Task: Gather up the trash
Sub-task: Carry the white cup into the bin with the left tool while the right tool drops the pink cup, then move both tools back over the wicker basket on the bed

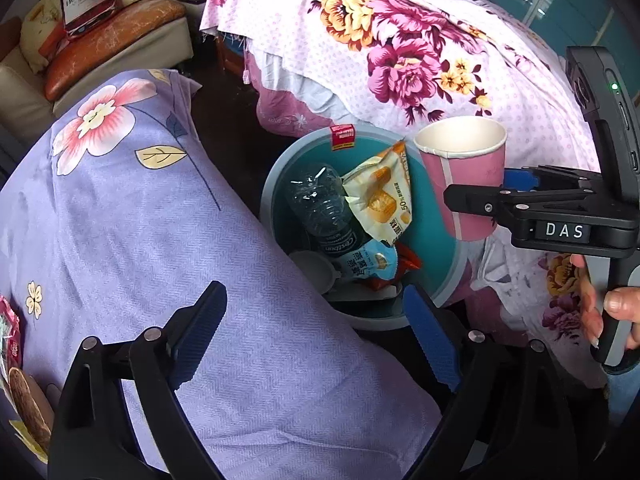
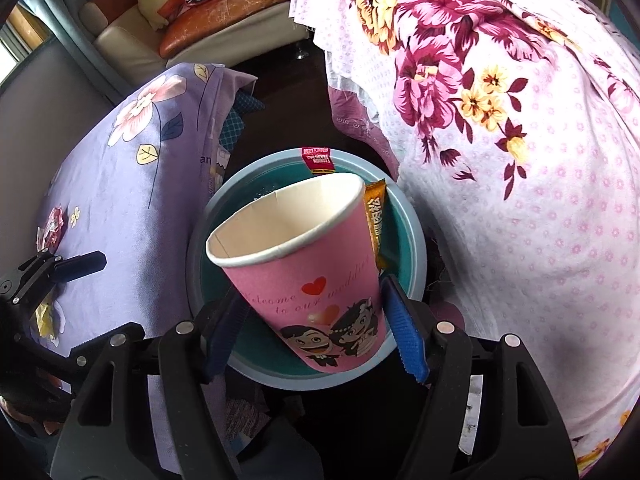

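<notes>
- The right gripper (image 2: 312, 320) is clamped on a pink paper cup (image 2: 304, 264), its blue pads (image 2: 404, 336) pressing both sides of the lower wall
- The cup is empty, tilted, and held over the teal trash bin (image 1: 424, 236)
- The left gripper (image 1: 316, 336) has its jaws spread wide with nothing between them, above the edge of a lilac floral bed cover (image 1: 168, 216) beside the bin
- In the bin lie a crushed clear plastic bottle (image 1: 320, 204), a yellow snack packet (image 1: 380, 196) and a blue wrapper (image 1: 370, 262)
- A small red wrapper (image 1: 343, 137) sits on the bin's far rim
- A pink floral bedspread (image 1: 400, 48) lies just beyond the bin
</notes>
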The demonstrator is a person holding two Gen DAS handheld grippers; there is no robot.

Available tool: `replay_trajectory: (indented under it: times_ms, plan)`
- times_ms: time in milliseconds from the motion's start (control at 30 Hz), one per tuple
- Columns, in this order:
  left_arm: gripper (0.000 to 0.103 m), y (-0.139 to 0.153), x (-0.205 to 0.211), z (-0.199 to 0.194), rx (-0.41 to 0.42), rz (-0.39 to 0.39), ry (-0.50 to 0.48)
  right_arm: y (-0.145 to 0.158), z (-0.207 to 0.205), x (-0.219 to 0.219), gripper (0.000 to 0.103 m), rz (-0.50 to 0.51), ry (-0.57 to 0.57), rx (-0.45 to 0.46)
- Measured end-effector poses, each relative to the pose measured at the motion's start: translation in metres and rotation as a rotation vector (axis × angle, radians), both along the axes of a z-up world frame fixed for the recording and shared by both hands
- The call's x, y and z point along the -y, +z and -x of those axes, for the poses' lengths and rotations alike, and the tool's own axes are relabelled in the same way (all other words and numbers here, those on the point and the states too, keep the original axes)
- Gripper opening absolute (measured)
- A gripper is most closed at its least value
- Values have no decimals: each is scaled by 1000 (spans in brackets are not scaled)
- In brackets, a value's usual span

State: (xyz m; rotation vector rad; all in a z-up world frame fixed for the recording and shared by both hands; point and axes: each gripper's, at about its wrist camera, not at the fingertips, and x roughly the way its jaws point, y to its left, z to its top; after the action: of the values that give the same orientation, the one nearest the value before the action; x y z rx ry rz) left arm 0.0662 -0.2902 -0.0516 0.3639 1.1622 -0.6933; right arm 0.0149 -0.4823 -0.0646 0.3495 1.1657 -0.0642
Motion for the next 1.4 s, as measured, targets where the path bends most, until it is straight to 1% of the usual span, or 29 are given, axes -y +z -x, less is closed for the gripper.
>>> replay_trajectory:
  times_ms: [100,233,367,500,733,967,1067,1167,1200,1400]
  plan:
    - [90,1,-8,-3,-4,7,14,1,-3,-7,67,-1,11,-13]
    - [91,3,-19,-3,-5,21,23,3,-4,-14,75,9,7,-25]
    - [91,6,-27,-2,-6,28,32,8,-2,-21,77,24,0,-44]
    - [91,9,-39,1,-11,43,51,13,0,-26,81,29,1,-53]
    - [91,17,-69,7,-2,67,87,24,4,-45,82,33,16,-58]
    - [91,27,-113,15,14,97,148,36,7,-72,82,41,40,-61]
    - [91,29,-134,16,14,110,179,41,6,-92,82,46,63,-61]
    - [92,31,-157,18,17,109,209,43,4,-105,82,50,82,-64]
    - [92,31,-166,18,19,109,221,43,2,-117,82,53,103,-67]
    - [92,35,-219,20,35,112,294,44,-7,-156,82,50,164,-75]
